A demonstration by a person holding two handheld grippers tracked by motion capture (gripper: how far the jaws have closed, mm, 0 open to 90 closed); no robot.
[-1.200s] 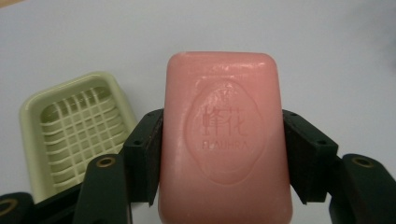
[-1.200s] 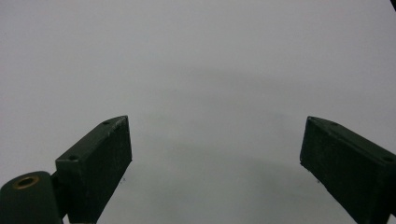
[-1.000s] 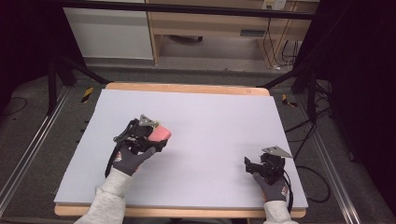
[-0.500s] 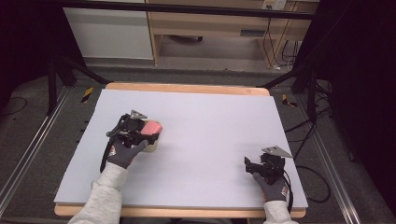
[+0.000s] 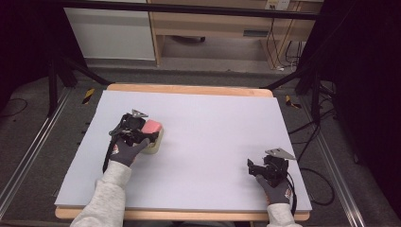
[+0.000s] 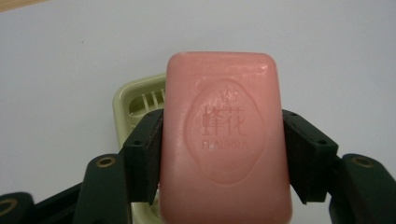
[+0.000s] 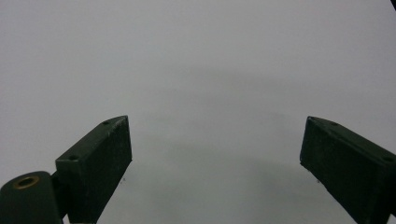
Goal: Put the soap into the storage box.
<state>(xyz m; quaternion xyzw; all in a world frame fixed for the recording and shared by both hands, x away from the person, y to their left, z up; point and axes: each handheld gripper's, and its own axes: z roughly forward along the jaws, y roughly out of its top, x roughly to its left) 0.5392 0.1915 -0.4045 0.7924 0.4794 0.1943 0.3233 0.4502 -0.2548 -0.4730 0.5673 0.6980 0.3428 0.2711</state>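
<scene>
Left gripper clamps pink soap over soap dish; right gripper idle, jaws wide.

Grey table (image 5: 208, 142) with wood edging spans the high view. Left gripper (image 6: 223, 135), held in a gloved left hand (image 5: 126, 147), sits at the table's left-middle, jaws pressed on both long sides of the pink soap bar (image 6: 224, 140), embossed face toward the camera. Soap hangs directly above a pale green slotted soap dish (image 6: 135, 100) resting on the table; contact between them can't be told. Right gripper (image 7: 217, 161) rests near the table's front right corner in the gloved right hand (image 5: 275, 188), jaws spread wide, bare table between them.
</scene>
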